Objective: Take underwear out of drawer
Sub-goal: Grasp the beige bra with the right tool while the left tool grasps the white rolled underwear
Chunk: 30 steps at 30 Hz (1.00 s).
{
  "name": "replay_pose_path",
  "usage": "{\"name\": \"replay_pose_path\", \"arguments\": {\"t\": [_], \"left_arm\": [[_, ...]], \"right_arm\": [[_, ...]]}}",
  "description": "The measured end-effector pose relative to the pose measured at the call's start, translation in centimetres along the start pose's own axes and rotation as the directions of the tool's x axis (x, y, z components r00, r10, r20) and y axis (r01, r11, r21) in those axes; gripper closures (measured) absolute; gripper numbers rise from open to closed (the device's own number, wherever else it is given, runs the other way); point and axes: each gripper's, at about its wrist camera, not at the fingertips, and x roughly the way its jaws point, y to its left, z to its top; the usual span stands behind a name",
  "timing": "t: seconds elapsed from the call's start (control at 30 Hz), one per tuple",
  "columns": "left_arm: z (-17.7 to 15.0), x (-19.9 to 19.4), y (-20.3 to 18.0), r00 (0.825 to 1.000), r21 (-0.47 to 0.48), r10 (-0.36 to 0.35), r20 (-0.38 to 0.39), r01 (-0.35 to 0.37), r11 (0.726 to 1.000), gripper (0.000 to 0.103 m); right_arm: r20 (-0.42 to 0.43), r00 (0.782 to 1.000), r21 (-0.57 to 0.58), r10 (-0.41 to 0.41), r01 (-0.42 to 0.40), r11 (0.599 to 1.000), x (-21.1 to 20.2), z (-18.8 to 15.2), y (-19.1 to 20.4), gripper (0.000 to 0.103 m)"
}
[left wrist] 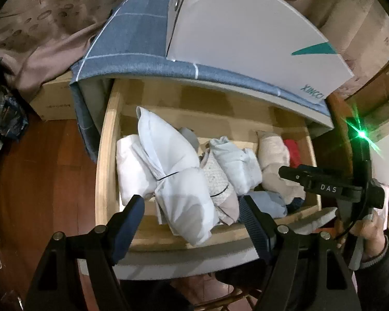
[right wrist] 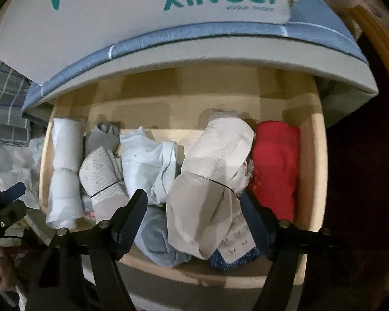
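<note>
The wooden drawer (left wrist: 101, 168) stands pulled out, packed with rolled underwear. A big white bundle (left wrist: 184, 202) tied with a black band lies at its left, its near end over the front rim. My left gripper (left wrist: 190, 203) hovers above it, jaws wide, pads clear of the cloth. A beige ribbed bundle (right wrist: 207, 171) sits right of the middle, beside a red one (right wrist: 275, 165). My right gripper (right wrist: 194, 198) straddles the beige bundle; the right pad is at its edge, the left pad stands off it. From the left wrist view the right gripper (left wrist: 287, 172) rests low over that bundle (left wrist: 272, 155).
A white XINCCI box (right wrist: 142, 13) lies on the blue checked cloth (left wrist: 132, 41) covering the cabinet top over the drawer. A patterned roll (right wrist: 98, 173) and pale blue pieces (right wrist: 147, 160) fill the middle. A cardboard box (left wrist: 54, 103) stands left on the wooden floor. A hand (left wrist: 373, 230) holds the right gripper.
</note>
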Motion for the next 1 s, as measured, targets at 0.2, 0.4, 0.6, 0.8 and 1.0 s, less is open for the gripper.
{"name": "replay_pose_path", "arguments": {"t": [0.2,0.4,0.6,0.8,1.0], "left_arm": [[0.6,1.4,-0.5,1.0,-0.013,0.006,-0.03,-0.006,1.0,0.026],[1.6,2.8,-0.6,0.999,-0.075,0.029,-0.044,-0.033,0.997,0.026],[2.3,5.1,-0.8,0.993,-0.129,0.094,-0.067,-0.102,0.986,0.026],[2.5,7.4,-0.3,0.98,-0.136,0.17,-0.102,-0.183,0.974,0.026],[2.0,9.3,0.9,0.97,-0.146,0.185,-0.156,-0.208,0.967,0.026]], "right_arm": [[-0.038,0.997,-0.022,-0.07,0.07,0.997,2.3,0.7,0.7,0.038],[-0.064,0.991,-0.039,-0.119,0.117,0.992,4.6,1.0,1.2,0.036],[-0.069,0.99,-0.04,-0.124,0.122,0.992,5.8,1.0,0.7,0.031],[-0.08,0.992,-0.027,-0.099,0.098,0.995,6.2,1.2,-0.6,0.028],[-0.086,0.992,-0.034,-0.093,0.091,0.995,6.1,1.4,-1.7,0.026]]}}
